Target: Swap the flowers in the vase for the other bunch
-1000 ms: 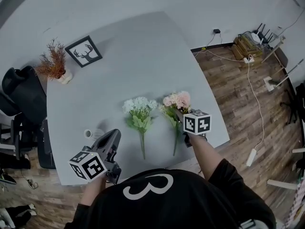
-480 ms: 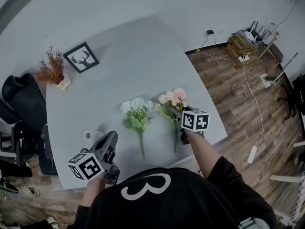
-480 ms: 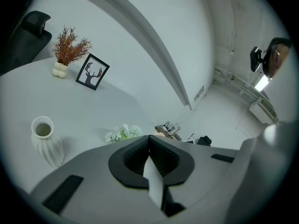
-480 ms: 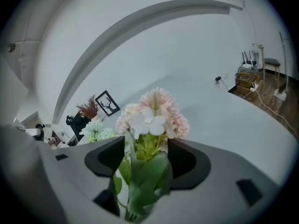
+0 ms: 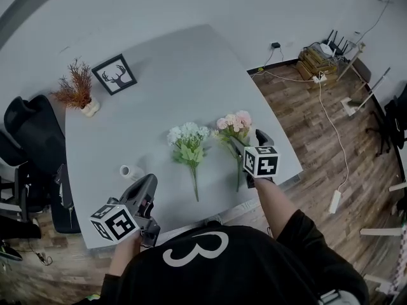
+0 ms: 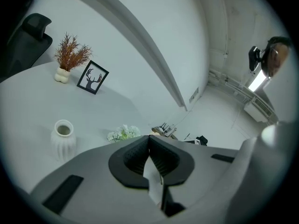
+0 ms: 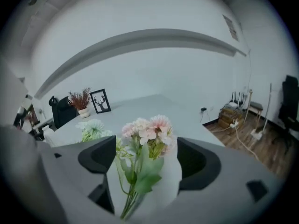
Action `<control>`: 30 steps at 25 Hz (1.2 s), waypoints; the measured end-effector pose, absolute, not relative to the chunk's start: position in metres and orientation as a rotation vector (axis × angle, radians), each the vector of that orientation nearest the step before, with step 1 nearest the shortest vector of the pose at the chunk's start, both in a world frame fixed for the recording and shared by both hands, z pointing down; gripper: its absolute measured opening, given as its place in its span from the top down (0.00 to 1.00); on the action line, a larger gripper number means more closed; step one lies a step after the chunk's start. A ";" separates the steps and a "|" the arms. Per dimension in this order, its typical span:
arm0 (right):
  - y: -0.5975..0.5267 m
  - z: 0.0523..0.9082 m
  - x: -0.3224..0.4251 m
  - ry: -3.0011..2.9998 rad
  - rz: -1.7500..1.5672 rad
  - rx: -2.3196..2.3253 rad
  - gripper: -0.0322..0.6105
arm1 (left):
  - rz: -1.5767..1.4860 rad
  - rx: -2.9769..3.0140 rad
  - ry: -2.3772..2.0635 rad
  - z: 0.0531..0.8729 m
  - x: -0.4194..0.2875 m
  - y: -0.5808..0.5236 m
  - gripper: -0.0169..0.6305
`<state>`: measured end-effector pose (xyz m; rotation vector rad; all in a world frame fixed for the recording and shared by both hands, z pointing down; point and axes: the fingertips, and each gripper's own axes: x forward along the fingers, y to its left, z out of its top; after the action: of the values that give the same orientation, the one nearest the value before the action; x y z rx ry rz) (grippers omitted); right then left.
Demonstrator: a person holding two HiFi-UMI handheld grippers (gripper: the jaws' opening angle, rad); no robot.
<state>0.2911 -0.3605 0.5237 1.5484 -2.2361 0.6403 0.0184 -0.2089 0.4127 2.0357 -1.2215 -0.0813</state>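
Note:
Two bunches lie on the grey table (image 5: 172,81): white flowers (image 5: 187,146) and, to their right, pink flowers (image 5: 234,127). My right gripper (image 5: 249,142) stands open over the pink bunch's stem. Its jaws have just been opening. In the right gripper view the pink blooms (image 7: 147,132) show between the wide-apart pads (image 7: 98,155), which do not press on them. The white ribbed vase (image 5: 129,171) stands empty near the table's front left. My left gripper (image 5: 150,182) hovers just right of it, shut on nothing. In the left gripper view the vase (image 6: 63,139) is at the left, with the white flowers (image 6: 123,133) beyond.
A framed deer picture (image 5: 115,74) and a dried red plant in a small pot (image 5: 77,89) stand at the table's far left. A black chair (image 5: 25,126) is beside the left edge. Cables and boxes (image 5: 318,56) lie on the wooden floor at the right.
The right gripper's jaws have spread apart off the pink bunch's stem, and the gripper has lifted a little. The left gripper has shifted slightly. The vase now shows fully.

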 end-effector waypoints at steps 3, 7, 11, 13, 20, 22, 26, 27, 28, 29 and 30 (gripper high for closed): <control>-0.342 0.492 0.289 -2.267 0.539 1.605 0.34 | -0.074 2.070 -1.223 0.404 0.012 -0.193 0.95; -0.304 0.431 0.259 -2.443 0.378 1.573 0.34 | -0.065 2.132 -1.229 0.386 0.006 -0.166 0.95; -0.249 0.372 0.212 -2.652 0.199 1.424 0.35 | -0.059 2.213 -1.243 0.361 0.003 -0.134 0.95; -0.219 0.346 0.188 -2.766 0.154 1.318 0.40 | -0.049 2.262 -1.246 0.349 0.003 -0.118 0.95; -0.118 0.312 0.108 -3.049 0.274 0.807 0.92 | -0.032 2.394 -1.246 0.325 -0.002 -0.072 0.95; -0.091 0.311 0.094 -3.087 0.322 0.659 0.94 | -0.036 2.409 -1.241 0.323 -0.002 -0.059 0.95; -0.046 0.313 0.067 -3.087 0.317 0.435 0.94 | -0.041 2.429 -1.234 0.321 -0.004 -0.037 0.95; -0.038 0.314 0.061 -3.081 0.326 0.404 0.94 | -0.039 2.434 -1.228 0.321 -0.005 -0.032 0.95; -0.031 0.316 0.056 -3.078 0.343 0.381 0.94 | -0.038 2.439 -1.222 0.321 -0.005 -0.027 0.95; -0.026 0.317 0.051 -3.076 0.361 0.364 0.94 | -0.039 2.445 -1.217 0.321 -0.006 -0.023 0.95; -0.021 0.319 0.048 -3.074 0.373 0.351 0.94 | -0.042 2.452 -1.212 0.321 -0.007 -0.019 0.95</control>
<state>0.0475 -0.0210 0.3187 0.3514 -3.0739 0.3732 -0.0066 -0.0186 0.3212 2.4515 -1.2120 -0.0422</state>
